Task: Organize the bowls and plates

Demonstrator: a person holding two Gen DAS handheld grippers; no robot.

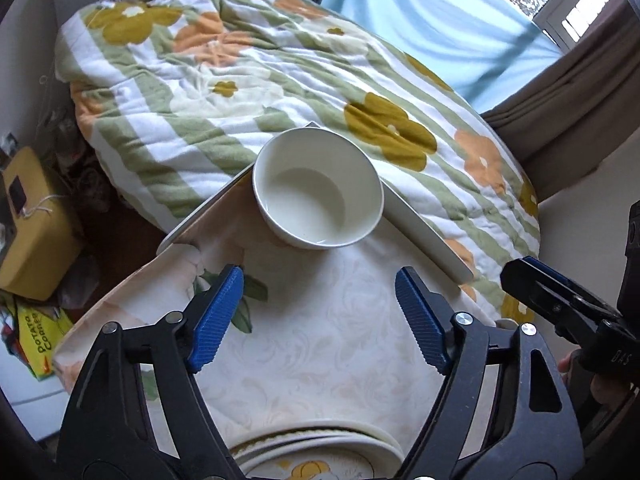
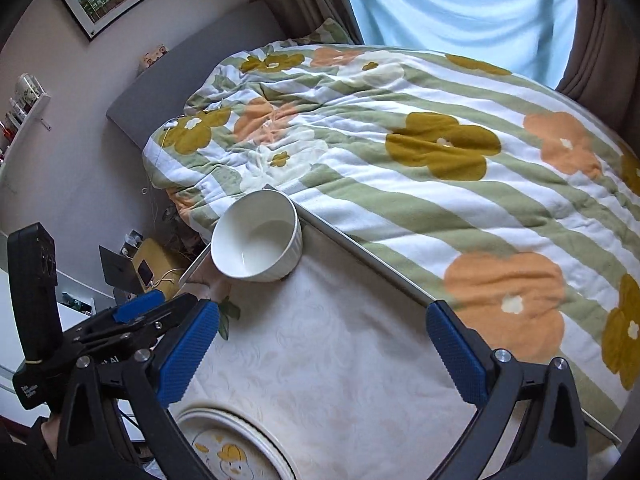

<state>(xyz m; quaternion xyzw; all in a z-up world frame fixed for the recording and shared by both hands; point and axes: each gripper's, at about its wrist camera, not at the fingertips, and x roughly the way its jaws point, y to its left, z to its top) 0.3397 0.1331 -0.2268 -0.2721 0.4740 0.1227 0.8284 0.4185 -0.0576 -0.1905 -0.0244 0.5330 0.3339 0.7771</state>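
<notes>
A white bowl (image 1: pixel 318 188) stands upright and empty at the far corner of a small table covered with a pale patterned cloth (image 1: pixel 320 340); it also shows in the right wrist view (image 2: pixel 258 236). A stack of plates with a yellow duck print (image 1: pixel 316 460) lies at the near edge, below both grippers, and shows in the right wrist view (image 2: pixel 232 448). My left gripper (image 1: pixel 320 316) is open and empty, above the cloth between plates and bowl. My right gripper (image 2: pixel 324 352) is open and empty, beside the left one (image 2: pixel 136 312).
A bed with a green-striped flowered quilt (image 2: pixel 440 168) borders the table's far and right sides. A yellow box (image 1: pixel 32 224) and clutter lie on the floor to the left. A curtained window (image 2: pixel 460 4) is behind the bed.
</notes>
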